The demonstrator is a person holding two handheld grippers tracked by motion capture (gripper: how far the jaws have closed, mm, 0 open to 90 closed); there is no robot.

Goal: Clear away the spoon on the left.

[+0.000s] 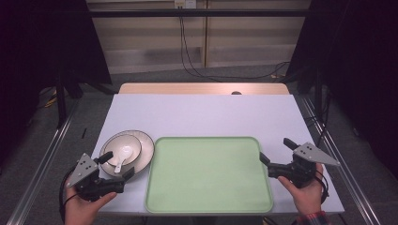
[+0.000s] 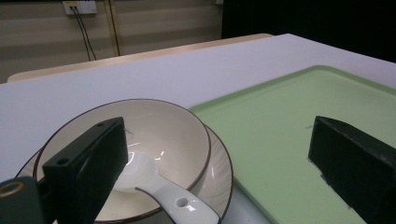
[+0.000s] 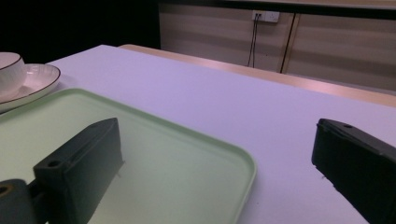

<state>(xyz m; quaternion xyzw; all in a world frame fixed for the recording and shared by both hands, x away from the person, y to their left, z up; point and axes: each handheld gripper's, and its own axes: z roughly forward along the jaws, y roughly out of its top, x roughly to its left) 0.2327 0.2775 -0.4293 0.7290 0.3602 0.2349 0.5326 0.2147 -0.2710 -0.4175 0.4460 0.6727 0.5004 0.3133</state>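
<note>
Looking along the wide-open, empty left gripper, a hole shows in the white spoon lying in the cream, dark-rimmed bowl near the tabletop's left edge.

Table: my work surface is a pale lavender-white top at the centre of the high view, with a strip of light wood along its far edge.
Tray: a bare light-green tray lies flat at lower centre.
Plate: a cream plate with a dark rim sits at lower left, just beside the tray's left edge.
</note>
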